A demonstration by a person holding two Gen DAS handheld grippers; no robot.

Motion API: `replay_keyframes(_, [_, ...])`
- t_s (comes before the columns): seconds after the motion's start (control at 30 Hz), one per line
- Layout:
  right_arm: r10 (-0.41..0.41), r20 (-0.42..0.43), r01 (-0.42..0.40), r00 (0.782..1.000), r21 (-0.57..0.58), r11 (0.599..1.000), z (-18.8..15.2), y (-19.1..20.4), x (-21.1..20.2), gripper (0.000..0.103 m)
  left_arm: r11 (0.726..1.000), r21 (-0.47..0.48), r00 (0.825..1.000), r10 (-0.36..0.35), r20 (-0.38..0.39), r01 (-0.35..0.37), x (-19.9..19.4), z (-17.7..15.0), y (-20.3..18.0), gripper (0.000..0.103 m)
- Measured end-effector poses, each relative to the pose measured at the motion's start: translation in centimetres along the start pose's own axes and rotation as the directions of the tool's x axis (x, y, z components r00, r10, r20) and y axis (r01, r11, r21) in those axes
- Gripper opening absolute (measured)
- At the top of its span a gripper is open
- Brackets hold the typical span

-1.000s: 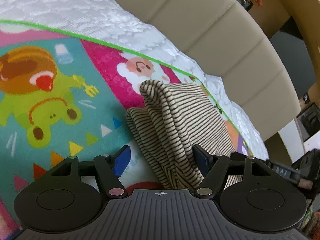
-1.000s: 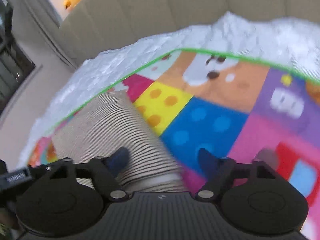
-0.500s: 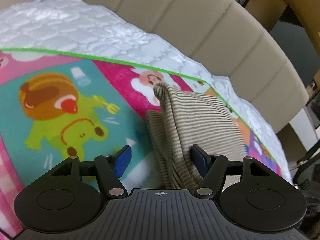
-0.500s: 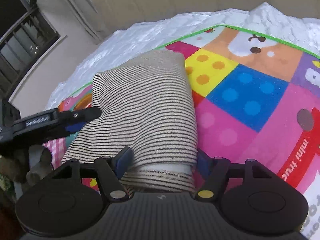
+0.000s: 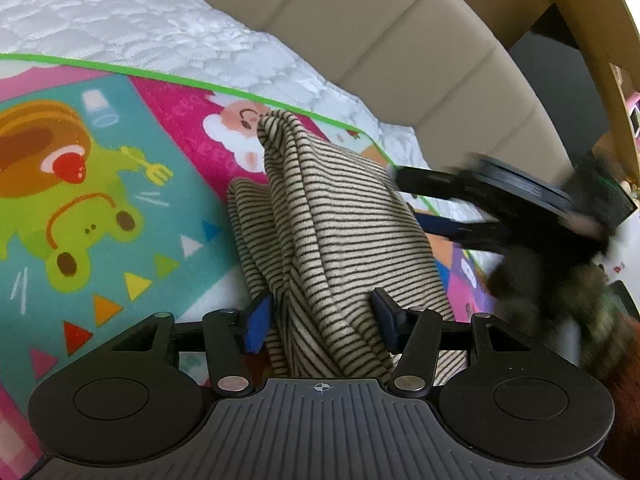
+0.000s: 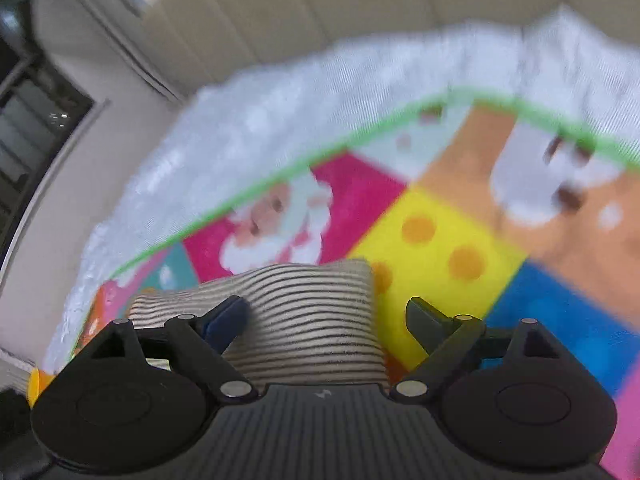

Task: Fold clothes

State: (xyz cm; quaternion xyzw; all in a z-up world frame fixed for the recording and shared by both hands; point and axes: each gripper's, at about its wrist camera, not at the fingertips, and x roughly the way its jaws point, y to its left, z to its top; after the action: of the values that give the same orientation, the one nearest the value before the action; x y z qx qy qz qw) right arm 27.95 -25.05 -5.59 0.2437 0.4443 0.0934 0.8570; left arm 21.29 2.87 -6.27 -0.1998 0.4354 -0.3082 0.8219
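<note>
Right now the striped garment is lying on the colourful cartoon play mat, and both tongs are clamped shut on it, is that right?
Not quite. The striped garment does lie on the cartoon play mat, but neither pair of tongs is shut. In the left wrist view the left tongs stand open with the fabric bunched between the pads, and in the right wrist view the right tongs are spread wide over it.

Left gripper (image 5: 323, 319): matte black body, ribbed dark-grey top plate with a small crosshair mark, two round black discs at the sides, silver pivot screws on angled black linkages, blue fingertip pads (image 5: 259, 317). Right gripper (image 6: 325, 319): same build, small logo on the ribbed plate, one pad blue, the other looks dark. Behind it in the left view, blurred: possibly a dark green patterned sleeve (image 5: 592, 300).
</note>
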Motion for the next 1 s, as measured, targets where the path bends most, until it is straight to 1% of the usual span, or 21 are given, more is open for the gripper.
replay_keyframes(0.03, [0.033,0.022,-0.032,0.999,-0.035,0.999,-0.2,0.9,-0.4,0.060,1.000,-0.002,1.000,0.004,0.000,-0.004,-0.1,0.0,0.3,0.059])
replay_keyframes(0.1, [0.117,0.090,-0.106,0.989,-0.122,0.987,-1.0,2.2,-2.5,0.049,1.000,-0.018,1.000,0.008,-0.005,-0.008,-0.2,-0.1,0.8,0.061])
replay_keyframes(0.13, [0.167,0.119,-0.149,0.979,-0.144,0.978,-1.4,2.4,-3.7,0.049,1.000,-0.020,1.000,0.012,-0.007,-0.012,-0.3,-0.1,0.9,0.061])
replay_keyframes(0.17, [0.177,0.132,-0.158,0.975,-0.143,0.977,-1.6,2.2,-4.4,0.047,1.000,-0.017,1.000,0.017,-0.007,-0.018,-0.3,-0.1,0.9,0.064])
replay_keyframes(0.2, [0.130,0.127,-0.113,0.983,-0.133,0.985,-1.7,1.7,-4.3,0.045,1.000,-0.012,1.000,0.020,-0.006,-0.020,-0.4,-0.1,0.8,0.065])
replay_keyframes(0.23, [0.051,0.114,-0.035,0.992,-0.135,0.990,-1.8,1.1,-3.8,0.045,1.000,-0.007,1.000,0.021,-0.007,-0.021,-0.3,-0.1,0.7,0.065])
replay_keyframes(0.27, [-0.026,0.099,0.040,0.995,-0.145,0.989,-2.1,0.4,-2.9,0.045,1.000,0.000,1.000,0.022,-0.009,-0.022,-0.2,-0.1,0.5,0.064])
replay_keyframes(0.3, [-0.050,0.096,0.064,0.994,-0.143,0.988,-2.3,0.1,-2.7,0.047,1.000,0.007,1.000,0.020,-0.008,-0.020,-0.1,-0.2,0.3,0.064])
replay_keyframes(0.37, [-0.043,0.106,0.056,0.993,-0.124,0.991,-2.6,-0.1,-2.9,0.048,1.000,0.019,1.000,0.010,-0.008,-0.010,0.2,-0.2,-0.2,0.064])
replay_keyframes(0.43, [-0.035,0.116,0.047,0.993,-0.105,0.993,-3.0,-0.3,-3.1,0.048,0.998,0.054,1.000,0.028,-0.001,-0.028,0.1,-0.3,-0.7,0.065])
replay_keyframes(0.53, [-0.030,0.129,0.041,0.991,-0.086,0.995,-3.7,-0.4,-4.3,0.053,0.998,0.053,1.000,0.031,-0.001,-0.031,0.0,-0.3,-0.5,0.065])
replay_keyframes(0.57, [-0.030,0.133,0.041,0.991,-0.083,0.996,-4.0,-0.4,-4.9,0.058,0.998,0.054,0.999,0.033,-0.001,-0.032,0.1,-0.3,-0.5,0.065])
replay_keyframes(0.6, [-0.026,0.135,0.036,0.991,-0.073,0.997,-4.4,-0.6,-5.6,0.065,0.998,0.056,0.999,0.034,-0.001,-0.034,0.1,-0.3,-0.5,0.066])
replay_keyframes(0.67, [-0.014,0.129,0.021,0.992,-0.058,0.998,-5.4,-1.1,-6.9,0.072,0.997,0.060,0.999,0.039,0.002,-0.039,0.1,-0.3,-0.5,0.066])
replay_keyframes(0.83, [-0.053,0.095,0.059,0.994,-0.068,0.996,-8.4,-2.0,-8.8,0.072,0.997,0.055,0.999,0.047,0.009,-0.048,-0.1,-0.4,-0.8,0.067])
replay_keyframes(0.93, [-0.073,0.103,0.080,0.992,-0.069,0.994,-10.2,-2.4,-9.3,0.072,0.998,0.054,0.999,0.040,-0.007,-0.039,-0.9,-0.8,-1.5,0.068])
replay_keyframes(0.97, [-0.068,0.114,0.075,0.991,-0.058,0.995,-10.5,-2.6,-9.4,0.072,0.998,0.054,0.999,0.035,-0.011,-0.035,-1.3,-1.0,-1.9,0.068])
replay_keyframes(1.0, [-0.057,0.126,0.062,0.990,-0.037,0.997,-10.8,-3.0,-9.4,0.072,0.998,0.059,0.999,0.038,-0.014,-0.037,-1.6,-1.3,-2.3,0.066])
